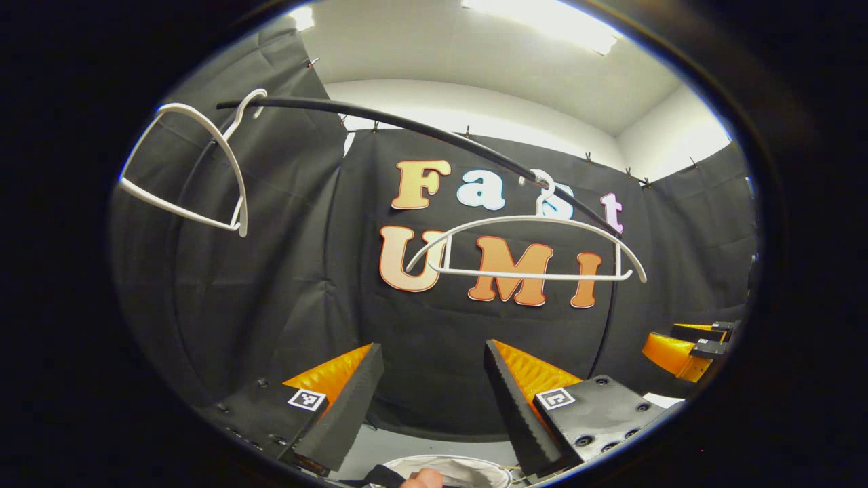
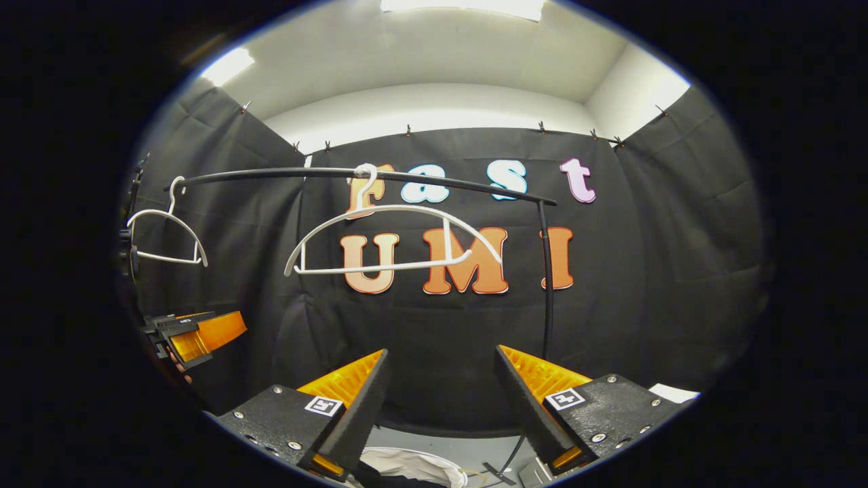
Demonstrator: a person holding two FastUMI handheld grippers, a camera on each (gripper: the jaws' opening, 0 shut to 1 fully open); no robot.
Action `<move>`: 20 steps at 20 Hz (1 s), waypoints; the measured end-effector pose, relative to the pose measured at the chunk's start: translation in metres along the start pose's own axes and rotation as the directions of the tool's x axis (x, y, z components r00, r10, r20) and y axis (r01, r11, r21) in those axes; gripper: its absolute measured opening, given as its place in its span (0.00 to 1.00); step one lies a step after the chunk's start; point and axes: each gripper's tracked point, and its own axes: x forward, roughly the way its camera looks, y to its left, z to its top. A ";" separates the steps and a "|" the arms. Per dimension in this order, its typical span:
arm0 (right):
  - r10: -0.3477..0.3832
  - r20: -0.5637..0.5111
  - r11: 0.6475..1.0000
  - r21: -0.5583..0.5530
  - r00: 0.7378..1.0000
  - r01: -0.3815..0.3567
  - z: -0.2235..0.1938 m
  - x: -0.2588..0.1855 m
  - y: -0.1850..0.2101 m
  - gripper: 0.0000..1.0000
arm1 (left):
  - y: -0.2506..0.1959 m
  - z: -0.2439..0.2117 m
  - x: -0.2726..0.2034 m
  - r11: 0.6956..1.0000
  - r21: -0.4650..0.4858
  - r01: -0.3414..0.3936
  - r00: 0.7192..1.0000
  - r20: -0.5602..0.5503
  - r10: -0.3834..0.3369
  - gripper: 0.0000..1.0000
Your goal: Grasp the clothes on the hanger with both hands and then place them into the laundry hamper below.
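Apparently we find both hangers (image 2: 380, 237) bare on rail (image 2: 352, 175); white cloth sits low in hamper (image 2: 413, 468). Left gripper (image 1: 434, 400) and right gripper (image 2: 441, 400) gape, hold nothing. We judge drop done; withdraw clear.

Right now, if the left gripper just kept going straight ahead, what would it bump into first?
Probably the black cloth wall. The left gripper is open and points at bare cloth, below the white hanger on the rail. Depth is hard to judge.
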 end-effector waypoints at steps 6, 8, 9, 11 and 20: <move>-0.016 0.013 1.000 -0.005 1.000 0.016 0.005 -0.006 -0.007 0.93 | 0.002 0.003 -0.006 1.000 -0.005 -0.009 1.000 0.017 0.009 0.94; -0.013 0.015 1.000 -0.001 1.000 0.013 0.007 -0.011 -0.008 0.93 | 0.001 0.004 -0.010 1.000 -0.003 -0.009 1.000 0.015 0.009 0.93; -0.013 0.019 1.000 -0.001 1.000 0.013 0.008 -0.011 -0.008 0.93 | 0.001 0.006 -0.012 1.000 -0.001 -0.008 1.000 0.019 0.008 0.93; -0.013 0.018 1.000 0.001 1.000 0.013 0.008 -0.013 -0.007 0.93 | 0.002 0.006 -0.014 1.000 0.000 -0.010 1.000 0.018 0.010 0.94; 0.013 0.002 1.000 0.015 1.000 -0.013 0.004 -0.018 0.003 0.93 | -0.004 0.010 -0.020 1.000 0.000 0.002 1.000 0.022 -0.002 0.97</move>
